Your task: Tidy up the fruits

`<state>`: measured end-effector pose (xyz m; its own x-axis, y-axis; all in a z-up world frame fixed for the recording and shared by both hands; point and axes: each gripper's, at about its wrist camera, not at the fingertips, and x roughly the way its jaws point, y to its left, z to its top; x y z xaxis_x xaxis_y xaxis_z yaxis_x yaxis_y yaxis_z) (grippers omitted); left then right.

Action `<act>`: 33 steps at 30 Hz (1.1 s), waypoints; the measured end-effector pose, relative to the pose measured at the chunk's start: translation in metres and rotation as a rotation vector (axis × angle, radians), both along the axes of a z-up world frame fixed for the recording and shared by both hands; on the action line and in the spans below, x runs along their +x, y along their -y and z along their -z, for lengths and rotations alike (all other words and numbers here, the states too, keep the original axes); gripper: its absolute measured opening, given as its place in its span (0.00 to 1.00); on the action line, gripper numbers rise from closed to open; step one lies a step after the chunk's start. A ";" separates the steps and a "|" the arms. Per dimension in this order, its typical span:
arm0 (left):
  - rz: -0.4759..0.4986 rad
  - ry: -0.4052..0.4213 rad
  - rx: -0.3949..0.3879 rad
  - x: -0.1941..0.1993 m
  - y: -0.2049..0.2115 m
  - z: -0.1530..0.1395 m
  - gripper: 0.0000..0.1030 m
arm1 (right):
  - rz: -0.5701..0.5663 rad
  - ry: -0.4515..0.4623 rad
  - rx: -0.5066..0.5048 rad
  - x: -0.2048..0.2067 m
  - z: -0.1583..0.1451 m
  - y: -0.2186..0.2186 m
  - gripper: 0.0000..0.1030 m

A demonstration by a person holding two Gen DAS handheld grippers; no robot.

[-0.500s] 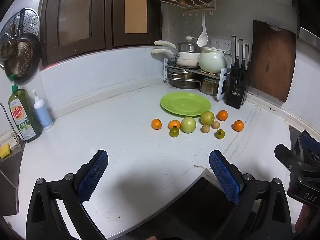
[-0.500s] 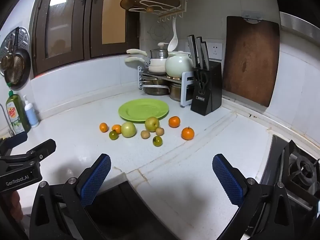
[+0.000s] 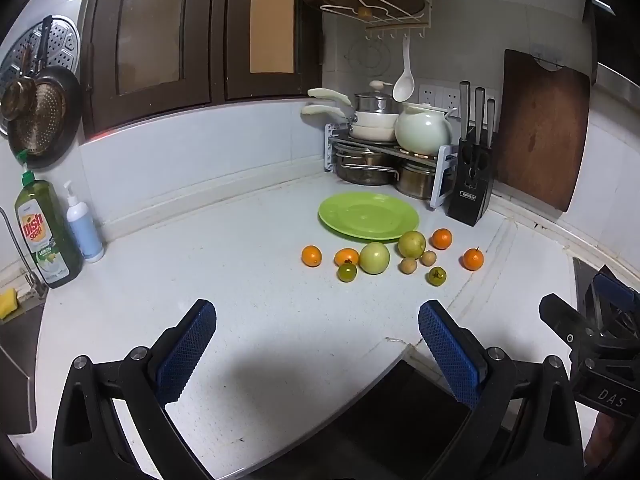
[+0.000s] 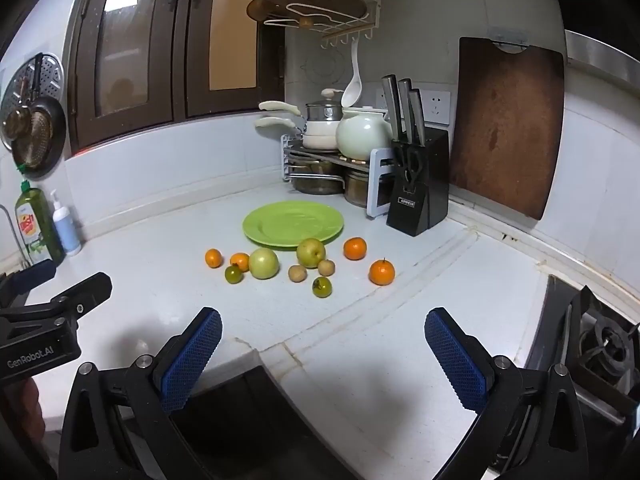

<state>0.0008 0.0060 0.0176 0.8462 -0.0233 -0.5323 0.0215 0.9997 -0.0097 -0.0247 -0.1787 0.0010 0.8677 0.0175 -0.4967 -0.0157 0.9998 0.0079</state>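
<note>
A bare green plate (image 3: 368,216) (image 4: 293,224) lies on the white counter near the corner. In front of it, scattered on the counter, are several oranges (image 3: 311,255) (image 4: 381,272), two pale green apples (image 3: 374,258) (image 4: 311,252), two small brown fruits (image 3: 407,265) and two small dark green fruits (image 3: 347,272) (image 4: 322,287). My left gripper (image 3: 316,340) is open and holds nothing, hovering over the counter's front edge well short of the fruit. Equally far back, my right gripper (image 4: 322,344) stands open with nothing in it.
A pot rack (image 3: 384,156) with pans and a kettle, a black knife block (image 3: 472,188) and a wooden cutting board (image 3: 540,128) line the back corner. Dish soap (image 3: 44,236) and a pump bottle (image 3: 82,228) stand left by the sink. A gas hob (image 4: 600,344) lies right.
</note>
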 end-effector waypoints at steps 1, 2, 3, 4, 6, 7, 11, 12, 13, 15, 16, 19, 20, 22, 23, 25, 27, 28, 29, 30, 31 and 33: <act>0.002 0.001 -0.001 0.000 0.000 0.001 1.00 | 0.000 0.001 0.003 0.000 0.000 0.000 0.99; 0.003 0.000 -0.004 0.001 0.000 0.000 1.00 | -0.001 0.001 0.006 0.000 0.000 0.000 0.99; 0.005 0.001 -0.005 0.001 0.000 0.000 1.00 | -0.002 -0.002 0.007 0.001 -0.001 0.001 0.99; 0.004 0.001 -0.005 0.002 0.000 -0.001 1.00 | -0.002 -0.001 0.006 0.001 0.000 0.001 0.99; 0.006 0.003 -0.005 0.001 0.000 0.001 1.00 | 0.000 0.004 0.001 -0.001 0.000 0.000 0.99; 0.010 0.008 -0.007 0.000 -0.002 0.002 1.00 | -0.002 0.004 0.000 -0.001 -0.001 0.000 0.99; 0.014 0.013 -0.010 0.000 0.001 0.001 1.00 | -0.007 0.003 0.003 0.000 -0.002 0.002 0.99; 0.016 0.015 -0.010 0.000 0.001 0.001 1.00 | -0.007 0.005 0.004 -0.001 -0.002 0.002 0.99; 0.016 0.016 -0.009 0.000 0.002 0.001 1.00 | -0.005 0.006 0.002 -0.001 -0.003 0.001 0.99; 0.019 0.018 -0.007 0.000 0.003 0.001 1.00 | -0.008 0.008 0.001 -0.001 -0.003 0.002 0.99; 0.018 0.019 -0.007 0.000 0.004 0.000 1.00 | -0.008 0.009 0.002 -0.001 -0.004 0.002 0.99; 0.021 0.022 -0.011 -0.001 0.005 0.000 1.00 | -0.010 0.011 0.002 -0.001 -0.006 0.003 0.99; 0.021 0.024 -0.011 -0.001 0.005 0.000 1.00 | -0.010 0.013 0.001 -0.001 -0.006 0.003 0.99; 0.024 0.027 -0.012 -0.002 0.005 0.000 1.00 | -0.011 0.015 0.001 -0.001 -0.007 0.005 0.99; 0.027 0.028 -0.016 -0.003 0.004 -0.001 1.00 | -0.011 0.016 0.001 -0.001 -0.007 0.006 0.99; 0.026 0.033 -0.017 -0.004 0.004 -0.002 1.00 | -0.013 0.017 0.005 -0.002 -0.008 0.007 0.99; 0.027 0.038 -0.017 -0.005 0.005 -0.003 1.00 | -0.016 0.021 0.009 -0.002 -0.008 0.008 0.99; 0.025 0.039 -0.016 -0.004 0.005 -0.003 1.00 | -0.018 0.022 0.009 -0.002 -0.009 0.008 0.99; 0.024 0.040 -0.016 -0.004 0.005 -0.004 1.00 | -0.019 0.023 0.010 -0.002 -0.010 0.009 0.99; 0.024 0.041 -0.016 -0.005 0.005 -0.004 1.00 | -0.021 0.024 0.011 -0.002 -0.010 0.009 0.99; 0.024 0.042 -0.017 -0.005 0.005 -0.004 1.00 | -0.022 0.025 0.011 -0.002 -0.010 0.009 0.99; 0.027 0.044 -0.019 -0.005 0.005 -0.005 1.00 | -0.023 0.026 0.013 -0.002 -0.011 0.009 0.99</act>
<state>-0.0044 0.0013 0.0223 0.8676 -0.0557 -0.4941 0.0488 0.9984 -0.0268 -0.0268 -0.1876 0.0117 0.8795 0.0442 -0.4738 -0.0395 0.9990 0.0197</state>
